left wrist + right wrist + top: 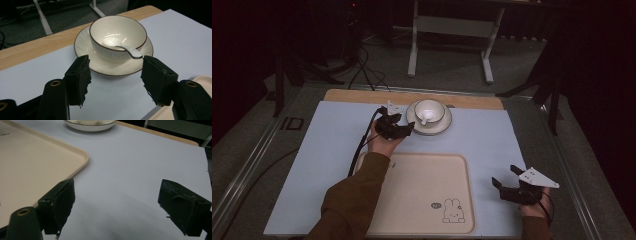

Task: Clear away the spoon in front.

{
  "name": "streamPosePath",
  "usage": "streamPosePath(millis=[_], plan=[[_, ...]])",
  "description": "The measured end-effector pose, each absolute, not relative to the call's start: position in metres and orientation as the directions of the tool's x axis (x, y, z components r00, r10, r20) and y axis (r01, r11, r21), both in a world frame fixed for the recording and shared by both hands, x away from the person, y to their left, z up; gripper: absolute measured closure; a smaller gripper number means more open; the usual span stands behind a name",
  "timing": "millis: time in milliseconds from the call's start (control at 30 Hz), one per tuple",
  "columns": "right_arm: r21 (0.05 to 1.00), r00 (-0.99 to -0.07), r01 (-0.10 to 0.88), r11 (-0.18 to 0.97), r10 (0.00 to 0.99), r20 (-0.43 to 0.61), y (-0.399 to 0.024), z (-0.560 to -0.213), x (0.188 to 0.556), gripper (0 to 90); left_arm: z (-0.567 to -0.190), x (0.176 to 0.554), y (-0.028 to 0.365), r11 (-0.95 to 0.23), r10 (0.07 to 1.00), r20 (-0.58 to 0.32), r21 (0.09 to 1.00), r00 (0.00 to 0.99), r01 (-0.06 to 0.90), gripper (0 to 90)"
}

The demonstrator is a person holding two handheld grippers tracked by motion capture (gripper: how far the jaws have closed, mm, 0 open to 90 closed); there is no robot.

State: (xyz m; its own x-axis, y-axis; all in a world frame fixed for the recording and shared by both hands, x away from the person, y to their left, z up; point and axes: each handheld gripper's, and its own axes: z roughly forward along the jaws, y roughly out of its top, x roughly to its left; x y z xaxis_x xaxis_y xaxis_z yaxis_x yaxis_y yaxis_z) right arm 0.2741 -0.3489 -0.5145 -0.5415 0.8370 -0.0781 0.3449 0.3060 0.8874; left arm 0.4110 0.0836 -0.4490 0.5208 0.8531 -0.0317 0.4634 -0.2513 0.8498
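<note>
**L gripper at the saucer rim, jaws wide**

L gripper [113, 80] sits w/ jaws spread wide, holding nothing, just short of the near rim of the round white saucer w/ dark edge line [100, 67]. On the saucer: white ribbed ceramic bowl [117, 35] w/ white ceramic spoon [120, 46] inside, handle over the rim. Set stands near the table's far edge, centre. R gripper [518, 189] wide open, empty, near the front right corner, beside the beige plastic tray w/ rabbit print [422, 190].

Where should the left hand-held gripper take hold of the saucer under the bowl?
Pinch the saucer's exposed near rim, coming in low from the left hand-held gripper's side. The bowl with its spoon covers the centre, so probably only the thin flared edge is free.
</note>
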Motion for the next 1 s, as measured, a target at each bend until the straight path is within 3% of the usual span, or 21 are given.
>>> streamPosePath(millis=[1000], plan=[[0.886, -0.545, 0.346, 0.308, 0.835, -0.077, -0.349, -0.515, 0.275, 14.0, -0.464, 0.439, 0.037, -0.305, 0.846, 0.005, 0.824, 0.533, 0.477, 46.8]])
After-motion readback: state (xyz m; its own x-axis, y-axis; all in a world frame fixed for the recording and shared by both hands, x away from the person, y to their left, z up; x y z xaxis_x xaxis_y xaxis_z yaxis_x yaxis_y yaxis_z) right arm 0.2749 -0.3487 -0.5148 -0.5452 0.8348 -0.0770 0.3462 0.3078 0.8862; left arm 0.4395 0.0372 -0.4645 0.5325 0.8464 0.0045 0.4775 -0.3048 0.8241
